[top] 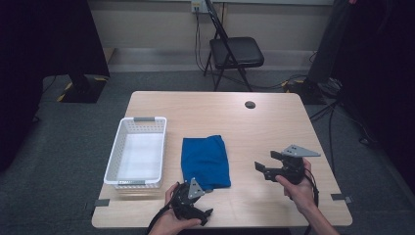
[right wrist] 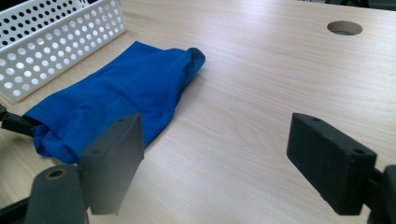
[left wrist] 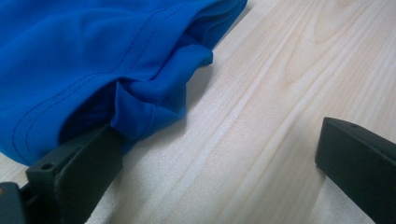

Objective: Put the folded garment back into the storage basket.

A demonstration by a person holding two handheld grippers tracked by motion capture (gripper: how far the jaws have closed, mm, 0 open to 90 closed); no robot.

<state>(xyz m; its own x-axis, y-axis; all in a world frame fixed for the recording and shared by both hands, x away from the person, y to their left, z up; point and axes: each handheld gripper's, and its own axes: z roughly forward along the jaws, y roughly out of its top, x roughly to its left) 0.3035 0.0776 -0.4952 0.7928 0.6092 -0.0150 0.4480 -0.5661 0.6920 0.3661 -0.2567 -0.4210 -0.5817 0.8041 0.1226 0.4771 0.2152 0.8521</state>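
The folded blue cloth [top: 206, 160] lies flat on the table [top: 274, 122], just to the right of the white basket [top: 137, 152], which sits empty and makes the likely destination. The work in hand looks like getting a grip on the cloth's near end so it can be lifted across into that basket.

The left gripper [top: 195, 192] sits at the near corner of the cloth, on the side away from the basket. In the left gripper view its jaws stand wide apart: one jaw touches the bunched hem of the cloth [left wrist: 116, 70], the other rests over bare wood well clear of it. Nothing is clamped yet. Whether that first jaw has slid under the fold or merely lies against it is hard to tell from this angle.

The right gripper [top: 266, 169] hovers well to the right of the cloth, jaws apart and empty, pointing back towards it; its own view shows the cloth [right wrist: 116, 93] ahead with the basket [right wrist: 56, 42] beyond.

To do this well, push the left gripper further in so both jaws bracket all folded layers at the corner, then close firmly. Bring the right gripper to the cloth's other near corner or its side edge, so the bundle lifts level and keeps its fold on the way to the basket.
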